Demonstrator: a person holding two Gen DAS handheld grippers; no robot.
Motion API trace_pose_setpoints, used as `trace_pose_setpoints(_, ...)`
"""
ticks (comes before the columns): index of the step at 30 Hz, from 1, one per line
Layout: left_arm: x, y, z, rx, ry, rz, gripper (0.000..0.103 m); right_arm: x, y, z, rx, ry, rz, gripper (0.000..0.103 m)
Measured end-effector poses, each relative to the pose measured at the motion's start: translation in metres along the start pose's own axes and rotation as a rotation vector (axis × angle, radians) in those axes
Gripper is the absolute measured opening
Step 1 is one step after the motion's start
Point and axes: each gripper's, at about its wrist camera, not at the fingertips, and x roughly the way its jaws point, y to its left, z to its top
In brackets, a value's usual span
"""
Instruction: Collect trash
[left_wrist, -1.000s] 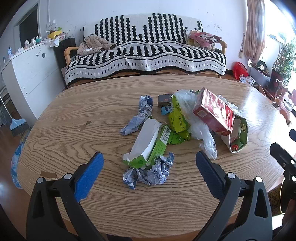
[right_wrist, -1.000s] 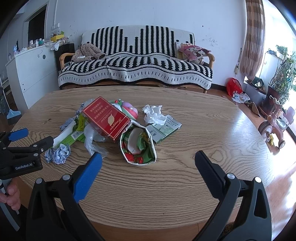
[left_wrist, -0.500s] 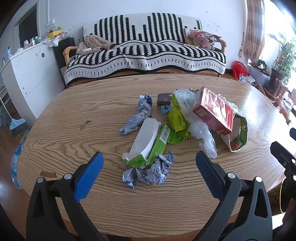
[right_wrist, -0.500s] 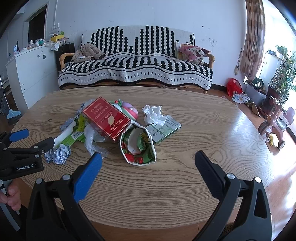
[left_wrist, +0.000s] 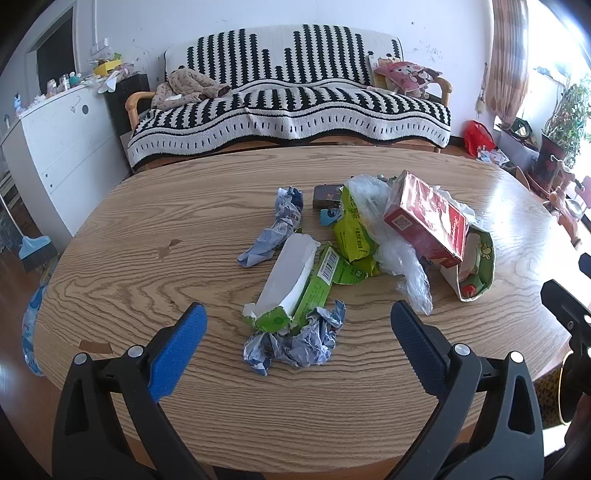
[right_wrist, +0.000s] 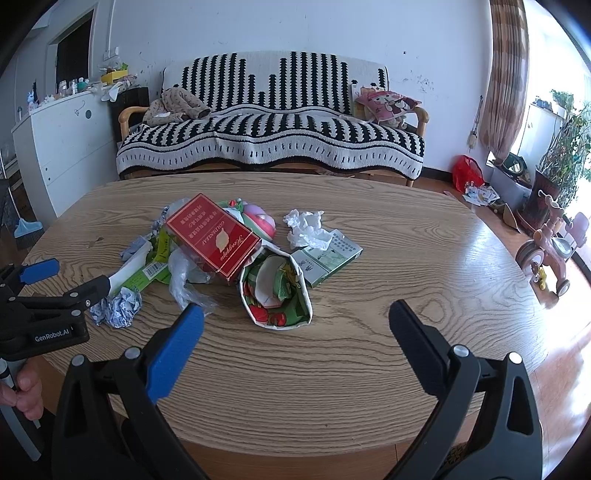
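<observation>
The trash lies heaped in the middle of the desk (left_wrist: 147, 229): a red box (right_wrist: 212, 238), a crumpled paper ball (left_wrist: 295, 341), a green carton (left_wrist: 291, 284), a clear plastic bag (left_wrist: 402, 266) and a white tissue (right_wrist: 306, 229). The left gripper (left_wrist: 297, 347) and the right gripper (right_wrist: 295, 343) both hover above the near edge, jaws wide and holding nothing.

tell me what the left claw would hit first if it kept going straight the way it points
Most likely the crumpled blue-and-white paper ball, which lies nearest, centred between the open left claw fingers, with the torn green carton right behind it. Depth is hard to judge.
</observation>
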Motion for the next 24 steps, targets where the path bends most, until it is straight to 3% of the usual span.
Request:
trace_pose_setpoints(16,0.006,0.0,-0.001,-0.006,0.006,0.002,0.097,0.002,0.0,-0.001,0.001,0.004,0.005,0.097)
trace_pose_setpoints(24,0.012,0.031,0.0,-0.029,0.032,0.022,0.097,0.006,-0.01,0.001,0.04,0.016,0.034,0.097)
